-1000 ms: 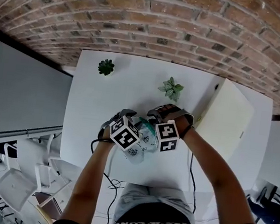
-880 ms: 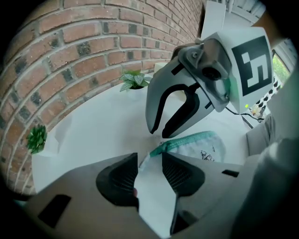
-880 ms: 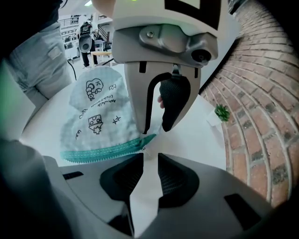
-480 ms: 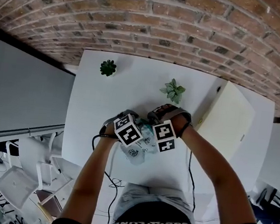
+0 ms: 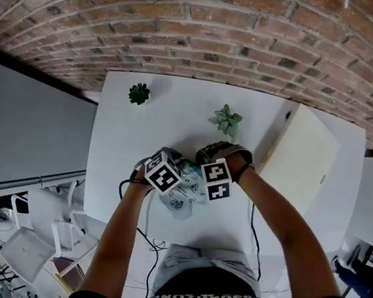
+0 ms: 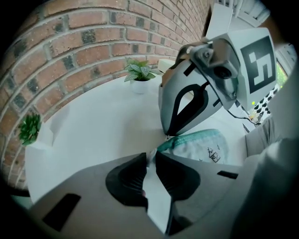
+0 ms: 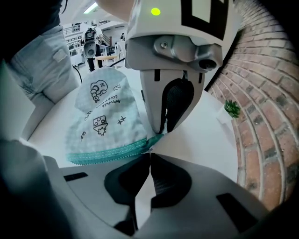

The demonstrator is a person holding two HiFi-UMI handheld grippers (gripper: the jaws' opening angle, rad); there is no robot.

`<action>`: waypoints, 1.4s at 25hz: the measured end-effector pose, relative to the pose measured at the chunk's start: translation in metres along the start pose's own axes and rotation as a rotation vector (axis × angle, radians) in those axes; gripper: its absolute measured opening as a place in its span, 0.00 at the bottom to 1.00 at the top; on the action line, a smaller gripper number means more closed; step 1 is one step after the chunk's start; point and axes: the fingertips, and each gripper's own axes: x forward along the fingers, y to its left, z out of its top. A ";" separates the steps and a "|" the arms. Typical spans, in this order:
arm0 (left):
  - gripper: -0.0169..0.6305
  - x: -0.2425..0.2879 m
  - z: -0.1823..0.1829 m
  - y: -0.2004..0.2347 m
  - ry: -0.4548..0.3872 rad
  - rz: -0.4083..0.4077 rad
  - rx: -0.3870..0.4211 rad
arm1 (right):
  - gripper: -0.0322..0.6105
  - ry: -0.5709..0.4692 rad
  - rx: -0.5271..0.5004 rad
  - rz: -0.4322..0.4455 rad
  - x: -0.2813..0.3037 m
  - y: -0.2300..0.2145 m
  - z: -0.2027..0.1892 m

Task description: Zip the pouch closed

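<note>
A small white pouch (image 5: 182, 196) with black doodles and a teal zip lies on the white table (image 5: 124, 137), between my two grippers. In the left gripper view the pouch (image 6: 201, 145) lies just ahead. My left gripper (image 6: 151, 158) is closing its jaws, and the pouch's end tab sits pinched between their tips. The right gripper view shows the teal zip (image 7: 112, 153) running along the near edge of the pouch (image 7: 103, 112). My right gripper (image 7: 149, 158) has its tips together on the small zip pull at the zip's end. Both grippers point steeply down, tips nearly touching.
Two small potted plants (image 5: 139, 93) (image 5: 227, 119) stand toward the brick wall. A cream box (image 5: 300, 159) occupies the table's right side. A black cable (image 5: 127, 188) hangs off the front-left edge, and white chairs (image 5: 34, 234) stand below on the left.
Both grippers have stayed over the pouch, with hardly any shift. The two marker cubes stand slightly closer together than a second ago.
</note>
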 end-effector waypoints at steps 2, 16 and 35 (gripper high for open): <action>0.10 0.001 0.000 0.003 0.002 0.011 -0.014 | 0.06 -0.007 0.032 -0.012 0.000 -0.001 0.000; 0.06 -0.001 0.001 0.007 -0.043 0.118 -0.098 | 0.05 -0.075 0.325 -0.075 -0.002 -0.006 -0.003; 0.06 -0.001 0.001 0.010 -0.040 0.141 -0.137 | 0.05 -0.068 0.425 -0.115 -0.010 0.001 0.000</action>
